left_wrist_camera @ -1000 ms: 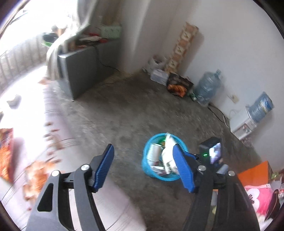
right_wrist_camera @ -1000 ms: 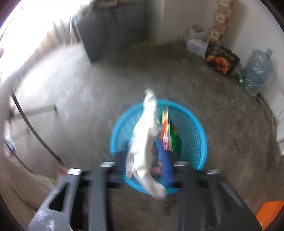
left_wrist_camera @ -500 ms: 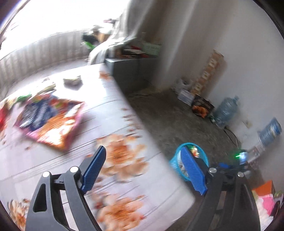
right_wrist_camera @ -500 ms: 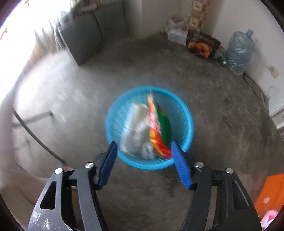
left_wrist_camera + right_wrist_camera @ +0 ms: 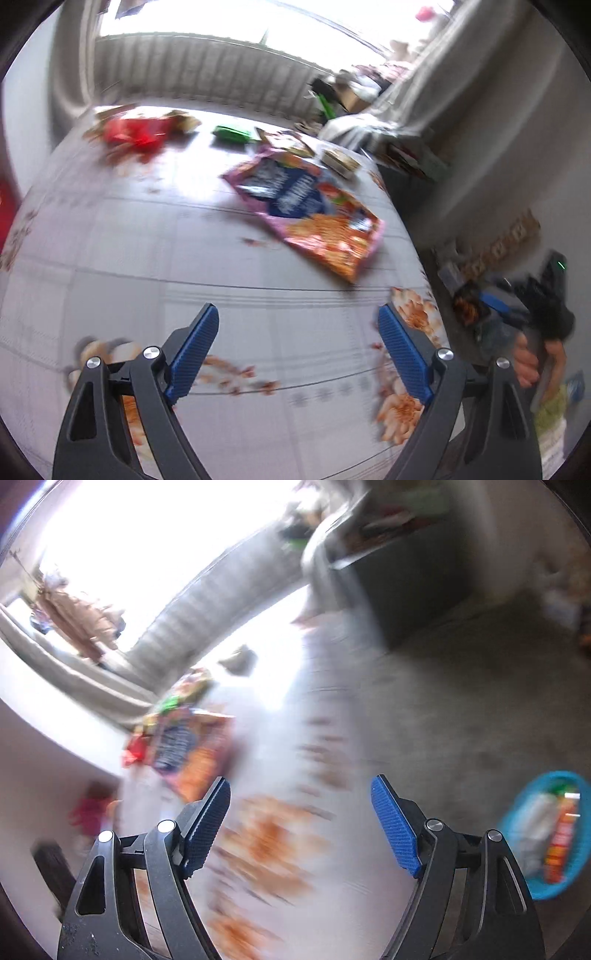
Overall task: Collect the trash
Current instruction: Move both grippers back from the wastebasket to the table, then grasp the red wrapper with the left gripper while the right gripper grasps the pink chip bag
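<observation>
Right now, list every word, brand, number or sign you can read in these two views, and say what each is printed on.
None can be read.
Large pink and orange snack bag on the table: white lettering on a dark panel, too blurred to read.
Red wrapper: blurred, no legible text.
Green wrapper: blurred, no legible text.
Orange packet in the blue basket: markings smeared, unreadable.

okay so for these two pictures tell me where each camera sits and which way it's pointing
Left wrist: on the left tongs, angled down over the table at the pink snack bag; open blue pads, and the other hand at right.
Right wrist: on the right tongs, angled down across the table edge; blue basket on the floor at right; open pads.
Shared: the table and the pink snack bag.
</observation>
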